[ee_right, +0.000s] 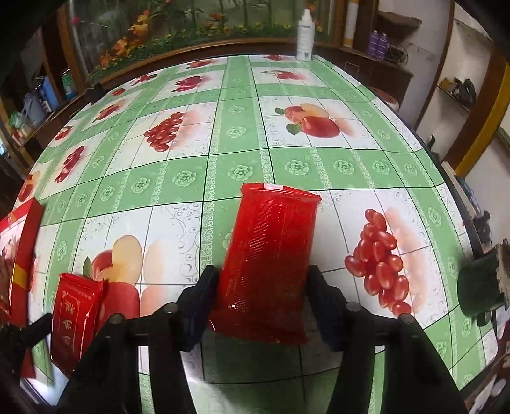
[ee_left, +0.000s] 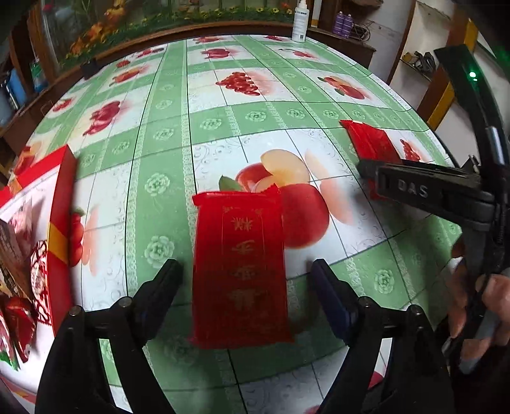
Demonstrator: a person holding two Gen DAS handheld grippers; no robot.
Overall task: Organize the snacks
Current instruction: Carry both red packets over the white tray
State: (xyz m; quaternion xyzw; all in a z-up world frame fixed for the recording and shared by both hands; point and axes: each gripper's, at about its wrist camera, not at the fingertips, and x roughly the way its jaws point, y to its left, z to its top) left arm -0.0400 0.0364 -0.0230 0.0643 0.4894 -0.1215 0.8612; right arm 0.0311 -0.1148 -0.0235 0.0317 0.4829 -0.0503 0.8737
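Observation:
A red snack packet with gold lettering (ee_left: 239, 270) lies on the fruit-print tablecloth between the fingers of my left gripper (ee_left: 245, 280), which is open with gaps on both sides. The same packet shows at lower left in the right wrist view (ee_right: 75, 315). My right gripper (ee_right: 263, 293) has its fingers against both sides of a second red ribbed packet (ee_right: 271, 254). In the left wrist view the right gripper (ee_left: 414, 188) sits over that packet (ee_left: 371, 140).
A red and white gift box (ee_left: 38, 229) holding several snacks stands at the left (ee_right: 19, 242). A white bottle (ee_left: 300, 20) stands at the table's far edge (ee_right: 305, 35). A dark green object (ee_right: 481, 286) is at the right edge.

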